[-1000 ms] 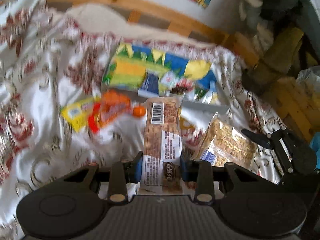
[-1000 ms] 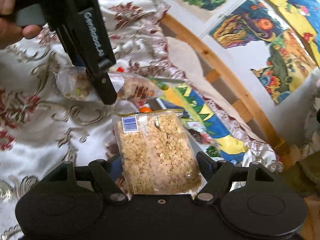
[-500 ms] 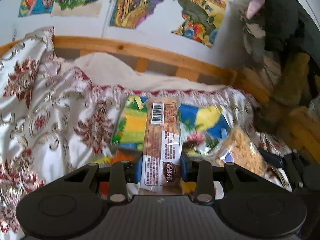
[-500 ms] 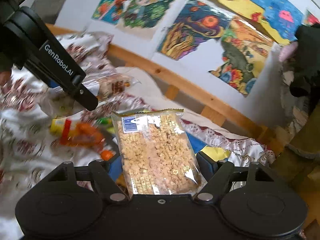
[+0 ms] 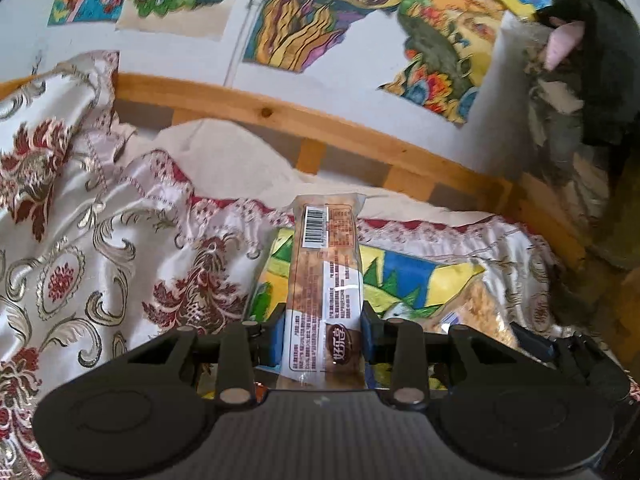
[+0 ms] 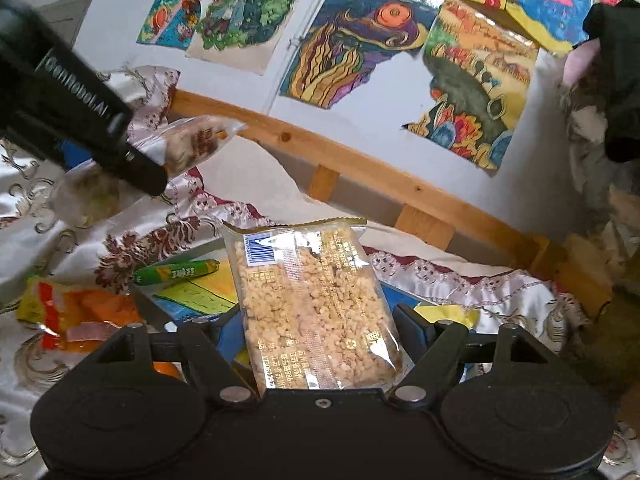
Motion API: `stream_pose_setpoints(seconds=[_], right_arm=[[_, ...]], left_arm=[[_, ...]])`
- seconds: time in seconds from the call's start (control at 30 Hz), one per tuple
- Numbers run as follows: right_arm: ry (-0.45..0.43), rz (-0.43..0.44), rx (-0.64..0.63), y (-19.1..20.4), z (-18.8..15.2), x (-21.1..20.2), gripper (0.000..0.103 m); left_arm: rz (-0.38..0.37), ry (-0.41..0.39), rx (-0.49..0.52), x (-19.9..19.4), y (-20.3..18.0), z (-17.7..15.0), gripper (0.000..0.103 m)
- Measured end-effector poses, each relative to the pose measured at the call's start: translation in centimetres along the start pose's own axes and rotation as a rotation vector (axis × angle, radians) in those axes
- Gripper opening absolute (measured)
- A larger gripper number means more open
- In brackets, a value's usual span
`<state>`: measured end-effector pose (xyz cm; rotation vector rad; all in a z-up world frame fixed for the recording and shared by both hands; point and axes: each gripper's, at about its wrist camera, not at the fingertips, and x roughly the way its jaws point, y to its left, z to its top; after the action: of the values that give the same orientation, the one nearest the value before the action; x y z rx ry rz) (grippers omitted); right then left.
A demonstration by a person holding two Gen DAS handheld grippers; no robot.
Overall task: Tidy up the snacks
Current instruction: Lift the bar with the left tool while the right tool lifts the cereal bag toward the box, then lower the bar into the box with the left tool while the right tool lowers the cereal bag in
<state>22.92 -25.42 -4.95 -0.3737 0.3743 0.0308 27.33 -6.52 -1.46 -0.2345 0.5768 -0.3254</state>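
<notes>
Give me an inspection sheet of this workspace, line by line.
Surface: bed with a floral satin bedspread; a colourful sheet lies on it.
Job's things: brown snack bar in the left hand-held gripper; puffed-grain snack pack in the right hand-held gripper, both lifted off the bed.
Clutter: green sausage stick and orange-yellow wrappers on the bed.
Grippers: both shut on their packs.
Cables: nothing seen.
Surroundings: wooden bed rail, wall drawings, dark clothing at right.
</notes>
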Motion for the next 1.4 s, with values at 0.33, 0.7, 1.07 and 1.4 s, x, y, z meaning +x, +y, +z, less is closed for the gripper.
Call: stream_pose_setpoints(seconds=[0.33,0.7,1.07,1.4], right_arm=[[0.020,-0.021,0.068,-1.3,1.4,5.0,0.077],[0.101,-0.013,0.035,-0.1,1.4,8.6,0.077],[0.178,0.014,0.045,0.7,0.0,10.7,0.077],[0.198,0.028,0.052,1.0,-0.2,11.1,0.077]], left_arm=[[-0.059,0.000,-0.017,5.2,0.9,-0.3,0.038],[-0.071,0.066,-0.025,8.3,2.1,-1.9,0.038],[-0.050,0.135,-0.056,10.0,2.9,-2.2,0.038],[-0.042,0.153,-0.057,10.3,3.0,-2.1,0.038]])
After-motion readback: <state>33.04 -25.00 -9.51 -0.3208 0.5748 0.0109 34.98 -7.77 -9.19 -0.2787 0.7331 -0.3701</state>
